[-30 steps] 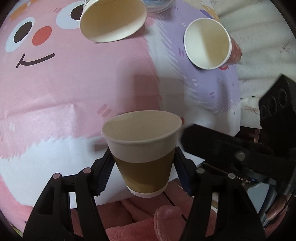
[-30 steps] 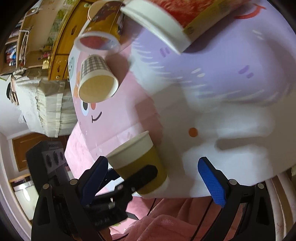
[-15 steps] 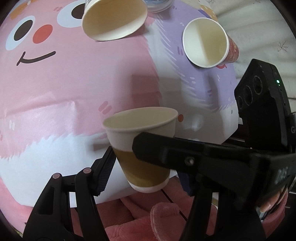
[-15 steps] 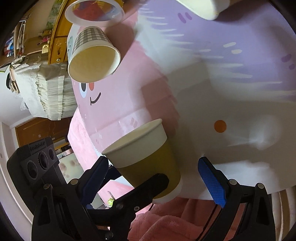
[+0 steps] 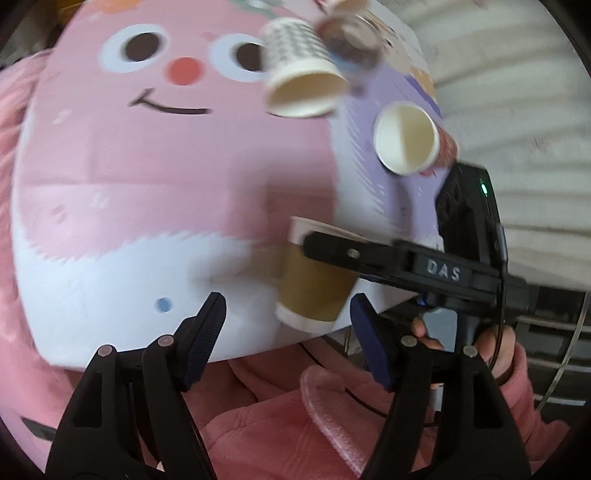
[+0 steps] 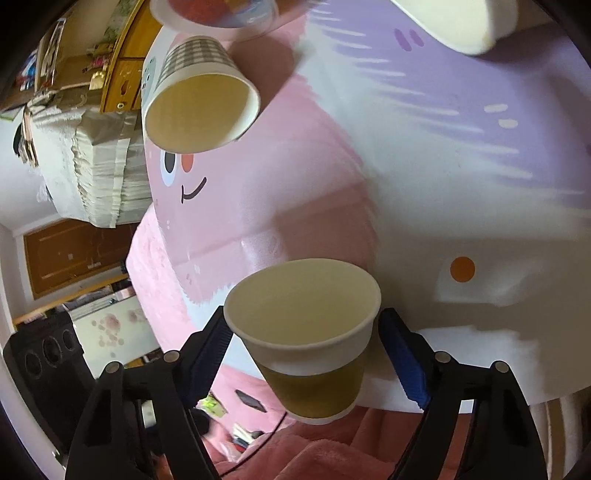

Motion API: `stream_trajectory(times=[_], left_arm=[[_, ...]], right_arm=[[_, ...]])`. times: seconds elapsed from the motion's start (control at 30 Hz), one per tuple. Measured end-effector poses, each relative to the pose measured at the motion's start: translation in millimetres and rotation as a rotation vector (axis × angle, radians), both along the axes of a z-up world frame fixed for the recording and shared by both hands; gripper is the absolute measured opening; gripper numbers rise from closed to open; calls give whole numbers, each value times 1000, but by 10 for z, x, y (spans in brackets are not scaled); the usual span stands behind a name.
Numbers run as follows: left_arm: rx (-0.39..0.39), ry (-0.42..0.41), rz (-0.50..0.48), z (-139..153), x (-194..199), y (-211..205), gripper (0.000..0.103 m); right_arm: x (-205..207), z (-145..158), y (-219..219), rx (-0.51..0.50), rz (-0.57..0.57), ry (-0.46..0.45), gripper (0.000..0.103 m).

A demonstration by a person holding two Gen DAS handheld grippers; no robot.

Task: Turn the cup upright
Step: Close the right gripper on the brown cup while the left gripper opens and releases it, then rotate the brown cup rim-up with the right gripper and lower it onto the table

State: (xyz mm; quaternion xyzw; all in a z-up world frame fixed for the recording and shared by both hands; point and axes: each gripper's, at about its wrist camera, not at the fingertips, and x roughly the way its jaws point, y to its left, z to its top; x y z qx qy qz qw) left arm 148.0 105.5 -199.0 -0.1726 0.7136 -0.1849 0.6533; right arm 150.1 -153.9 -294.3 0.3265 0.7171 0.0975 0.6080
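A brown and white paper cup (image 6: 306,339) is upright, mouth up, between the blue pads of my right gripper (image 6: 304,349), which is shut on it near the front edge of the pink cartoon mat (image 6: 314,155). In the left wrist view the same cup (image 5: 314,288) shows to the right with a right-gripper finger across it. My left gripper (image 5: 288,321) is open and empty, just left of the cup.
A checked paper cup (image 5: 299,74) lies on its side at the back. Another cup (image 5: 406,138) lies on its side at the right on the purple part. A round lidded tub (image 6: 214,14) sits behind the checked cup (image 6: 199,96). Pink fabric (image 5: 277,424) lies below the mat edge.
My left gripper has let go of the cup, opened and drawn back to the left. My right gripper has closed on the cup and now holds it.
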Motion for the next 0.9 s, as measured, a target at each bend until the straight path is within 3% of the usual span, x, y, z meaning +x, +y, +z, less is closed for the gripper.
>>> stream_trajectory(times=[0.1, 0.3, 0.63, 0.77, 0.9], left_arm=[[22, 4, 51, -50, -4, 190, 67], [57, 33, 99, -206, -29, 416, 67], [108, 13, 52, -339, -88, 208, 67], [114, 6, 30, -356, -95, 129, 67], [123, -1, 9, -355, -97, 30, 67]], right_arm=[[-19, 17, 4, -17, 6, -13, 66], [-98, 56, -94, -18, -20, -32, 65], [-185, 170, -118, -67, -44, -117, 52], [-218, 373, -92, -161, -32, -244, 51], [-279, 603, -77, -287, -20, -441, 51]])
